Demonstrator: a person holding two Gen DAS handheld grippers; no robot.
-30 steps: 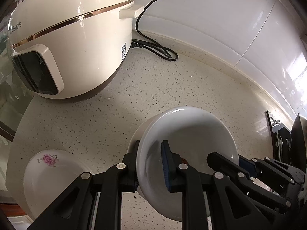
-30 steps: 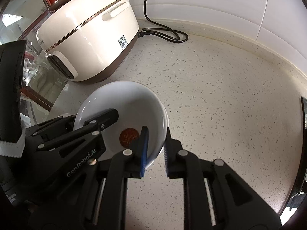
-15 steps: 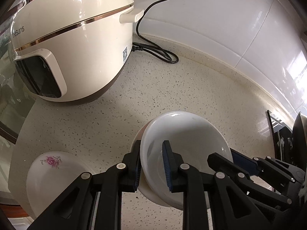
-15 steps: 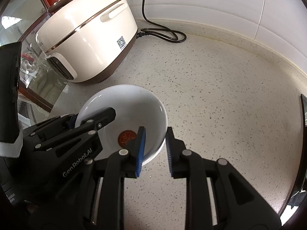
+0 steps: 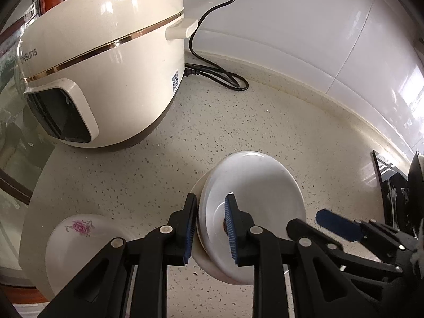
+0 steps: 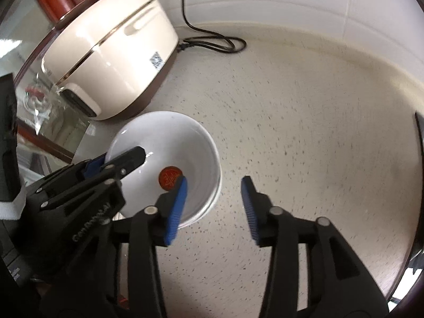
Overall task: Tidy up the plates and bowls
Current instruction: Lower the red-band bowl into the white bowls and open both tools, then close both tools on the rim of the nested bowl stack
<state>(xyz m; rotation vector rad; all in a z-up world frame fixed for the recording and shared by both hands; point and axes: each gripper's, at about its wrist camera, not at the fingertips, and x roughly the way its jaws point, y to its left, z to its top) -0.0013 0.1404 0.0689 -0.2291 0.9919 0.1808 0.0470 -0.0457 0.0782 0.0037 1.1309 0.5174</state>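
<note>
The left gripper straddles the white bowl rim, jaws easing apart; whether its pads still press is unclear. The right gripper, beside the bowl, spreads empty. A flowered bowl is half hidden.

- The white bowl looks like glazed ceramic, smooth and glossy, with a red round mark on its inner bottom.
- The flowered bowl has the same shiny white glaze, with a pink printed blossom.
- The rice cooker has a glossy cream plastic shell, a thin metallic gold band and a dark shiny panel.
- The countertop is speckled stone, smooth with a soft sheen.
- The wall tiles are white and highly glossy.
- The power cord is matt black.
- The gripper fingers are matt black plastic with ribbed blue pads.
</note>
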